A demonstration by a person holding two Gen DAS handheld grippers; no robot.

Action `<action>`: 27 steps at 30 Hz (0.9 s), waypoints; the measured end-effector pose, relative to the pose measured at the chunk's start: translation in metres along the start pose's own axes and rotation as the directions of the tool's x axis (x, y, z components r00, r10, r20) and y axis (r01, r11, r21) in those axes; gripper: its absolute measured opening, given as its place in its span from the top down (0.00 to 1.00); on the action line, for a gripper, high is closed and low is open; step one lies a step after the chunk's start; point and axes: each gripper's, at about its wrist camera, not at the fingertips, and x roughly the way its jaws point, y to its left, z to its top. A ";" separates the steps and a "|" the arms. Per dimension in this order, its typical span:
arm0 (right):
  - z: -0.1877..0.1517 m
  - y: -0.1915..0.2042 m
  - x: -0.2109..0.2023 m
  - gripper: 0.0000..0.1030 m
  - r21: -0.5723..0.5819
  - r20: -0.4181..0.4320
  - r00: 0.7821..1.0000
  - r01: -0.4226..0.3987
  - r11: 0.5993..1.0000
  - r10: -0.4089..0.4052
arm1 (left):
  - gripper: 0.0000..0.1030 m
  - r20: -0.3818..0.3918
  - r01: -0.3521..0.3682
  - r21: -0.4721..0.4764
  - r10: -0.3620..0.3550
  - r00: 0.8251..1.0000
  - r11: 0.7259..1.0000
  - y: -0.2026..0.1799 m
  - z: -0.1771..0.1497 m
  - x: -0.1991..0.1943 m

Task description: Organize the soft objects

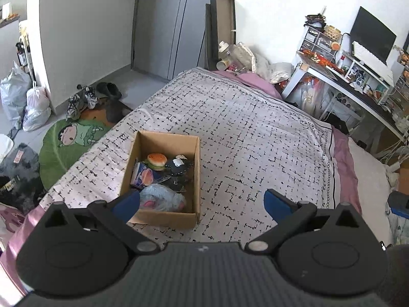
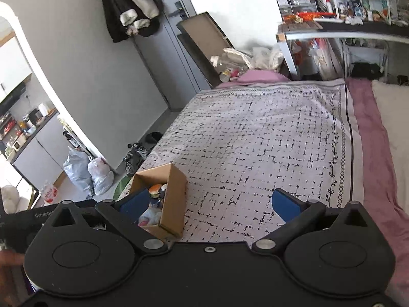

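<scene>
An open cardboard box [image 1: 196, 168] sits on the patterned bedspread [image 1: 255, 133] near the bed's left edge. Inside lie a burger toy [image 1: 156, 160], a pink-and-purple packet toy [image 1: 142, 176], a black soft toy [image 1: 179, 167] and a grey-blue plush [image 1: 163, 199]. My left gripper [image 1: 202, 204] is open and empty, raised above the box's near end. My right gripper [image 2: 211, 203] is open and empty, above the bed to the right of the box [image 2: 173, 199]. The box contents are partly hidden in the right wrist view.
A green cartoon rug [image 1: 74, 138], shoes [image 1: 81, 99] and plastic bags [image 1: 35, 107] lie on the floor left of the bed. A cluttered desk [image 1: 358, 81] with a monitor [image 1: 372, 35] stands right. Pillows and clutter [image 1: 245, 58] sit at the bed's far end.
</scene>
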 end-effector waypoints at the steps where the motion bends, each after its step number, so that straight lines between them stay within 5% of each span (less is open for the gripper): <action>1: -0.002 0.000 -0.003 0.00 -0.001 0.006 1.000 0.006 1.000 -0.006 | 0.01 0.004 0.000 0.010 0.000 1.000 1.000 0.000 -0.001 -0.004; 11: -0.022 -0.008 -0.019 0.00 0.003 0.040 0.999 -0.023 1.000 0.023 | 0.01 0.031 0.004 0.039 -0.005 1.000 0.999 0.004 -0.024 -0.024; 16: -0.031 -0.002 -0.020 0.00 -0.028 -0.031 0.995 -0.097 0.995 0.096 | 0.01 0.036 -0.019 0.042 0.017 0.999 0.999 0.004 -0.040 -0.030; 27: -0.051 0.008 -0.022 0.00 -0.098 -0.071 0.995 -0.082 0.992 0.076 | 0.01 0.009 -0.079 0.109 0.078 0.997 0.991 -0.016 -0.066 -0.029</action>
